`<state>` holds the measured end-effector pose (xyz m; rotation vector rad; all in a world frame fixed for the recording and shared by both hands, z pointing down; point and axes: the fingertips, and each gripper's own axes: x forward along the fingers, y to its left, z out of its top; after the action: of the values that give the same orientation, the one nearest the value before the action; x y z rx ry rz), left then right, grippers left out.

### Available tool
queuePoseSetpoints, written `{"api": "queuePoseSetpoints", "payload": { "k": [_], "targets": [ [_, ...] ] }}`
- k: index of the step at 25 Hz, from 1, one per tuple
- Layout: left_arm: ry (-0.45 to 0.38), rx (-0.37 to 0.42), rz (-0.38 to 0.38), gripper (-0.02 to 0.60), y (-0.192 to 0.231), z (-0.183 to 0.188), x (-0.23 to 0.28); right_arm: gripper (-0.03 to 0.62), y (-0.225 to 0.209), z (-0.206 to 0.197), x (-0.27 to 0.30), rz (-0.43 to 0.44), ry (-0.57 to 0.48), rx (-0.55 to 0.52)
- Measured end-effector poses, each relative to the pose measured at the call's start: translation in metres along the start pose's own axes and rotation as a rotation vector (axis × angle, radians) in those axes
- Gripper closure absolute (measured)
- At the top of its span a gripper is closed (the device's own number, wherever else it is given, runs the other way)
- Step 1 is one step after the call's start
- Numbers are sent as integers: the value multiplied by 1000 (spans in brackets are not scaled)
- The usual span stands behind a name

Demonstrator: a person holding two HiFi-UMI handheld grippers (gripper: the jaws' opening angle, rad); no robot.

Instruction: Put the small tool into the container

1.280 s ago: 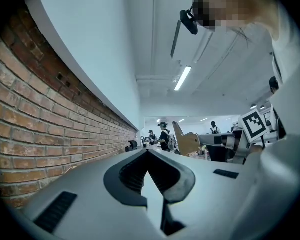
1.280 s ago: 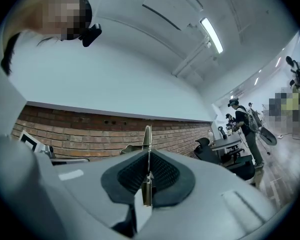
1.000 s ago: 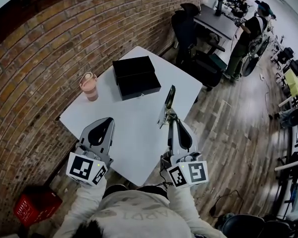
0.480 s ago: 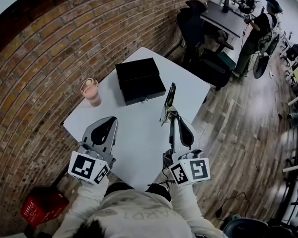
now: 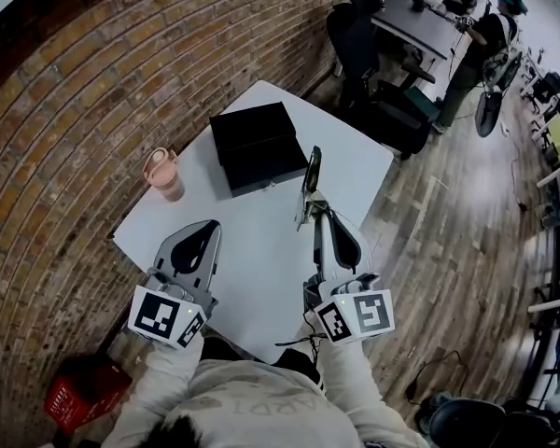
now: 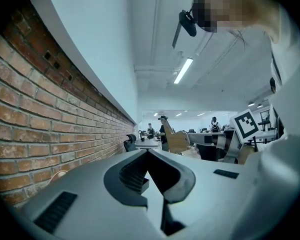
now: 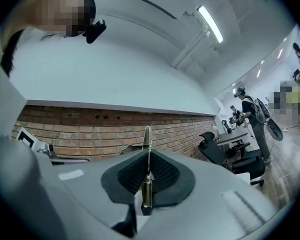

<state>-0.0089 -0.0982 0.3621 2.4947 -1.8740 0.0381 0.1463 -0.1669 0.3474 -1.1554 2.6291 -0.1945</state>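
A black container (image 5: 259, 146), made of two flat halves side by side, lies at the far part of the white table (image 5: 252, 269). My right gripper (image 5: 315, 215) is shut on the small tool (image 5: 310, 177), a thin metal piece that sticks up past the jaws, held in the air just right of the container. In the right gripper view the small tool (image 7: 147, 136) stands edge-on between the pads of the right gripper (image 7: 147, 156). My left gripper (image 5: 206, 226) hangs over the table's near left, shut with nothing in it. In its own view the left gripper (image 6: 148, 152) has its jaws touching.
A pink lidded cup (image 5: 163, 173) stands at the table's left edge near the brick wall (image 5: 93, 91). A black office chair (image 5: 364, 35) and a dark desk stand beyond the table, with people at the far end. A red crate (image 5: 75, 392) sits on the floor at lower left.
The head view has shifted a little. My right gripper has kept the tool and drifted slightly up-left toward the container. The left gripper has hardly moved.
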Motion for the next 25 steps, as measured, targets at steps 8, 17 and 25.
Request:
{"api": "queuePoseSetpoints", "payload": {
  "k": [8, 17, 25],
  "targets": [
    [3, -5, -77, 577, 36, 2, 15, 574, 7, -7, 40, -63, 37, -88],
    [2, -31, -153, 577, 92, -1, 16, 574, 18, -9, 86, -157, 71, -170],
    [3, -50, -228, 577, 129, -6, 27, 574, 16, -24, 120, -207, 111, -222]
  ]
}}
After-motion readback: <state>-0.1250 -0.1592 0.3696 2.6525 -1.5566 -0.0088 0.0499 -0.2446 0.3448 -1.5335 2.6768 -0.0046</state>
